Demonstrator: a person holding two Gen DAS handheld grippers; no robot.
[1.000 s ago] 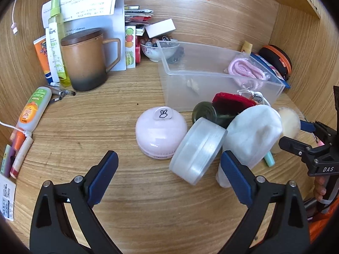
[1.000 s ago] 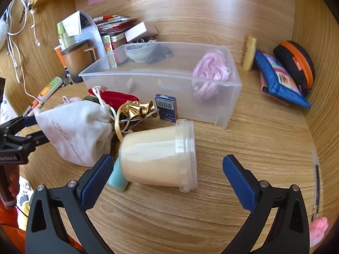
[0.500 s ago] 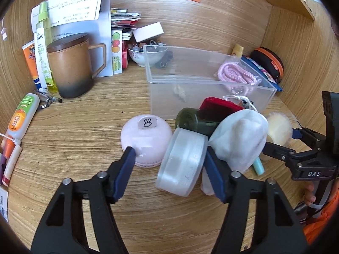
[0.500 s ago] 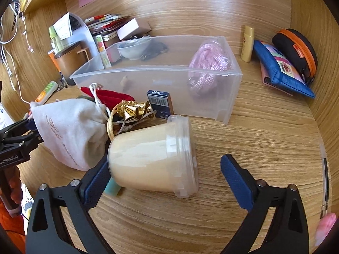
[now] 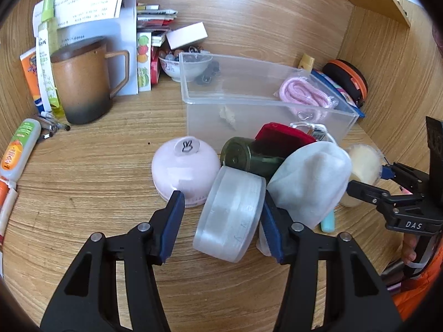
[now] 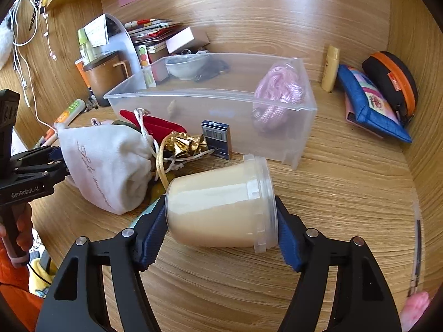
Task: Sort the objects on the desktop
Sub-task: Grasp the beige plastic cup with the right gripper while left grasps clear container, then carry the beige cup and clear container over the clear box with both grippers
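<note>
Pads of right gripper [image 6: 221, 231] pinch cream jar [image 6: 221, 207] lengthwise.

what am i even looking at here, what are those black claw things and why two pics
The black claws are hand-held two-finger grippers, one in each of a person's hands, each carrying a fisheye camera looking along its fingers; hence two pictures. On the wooden desk sits a clear plastic bin with clutter before it. In the left view, the left gripper straddles a clear round container, with one pad a little off it. In the right view, the right gripper has both pads against a cream-filled jar lying on its side.
</note>
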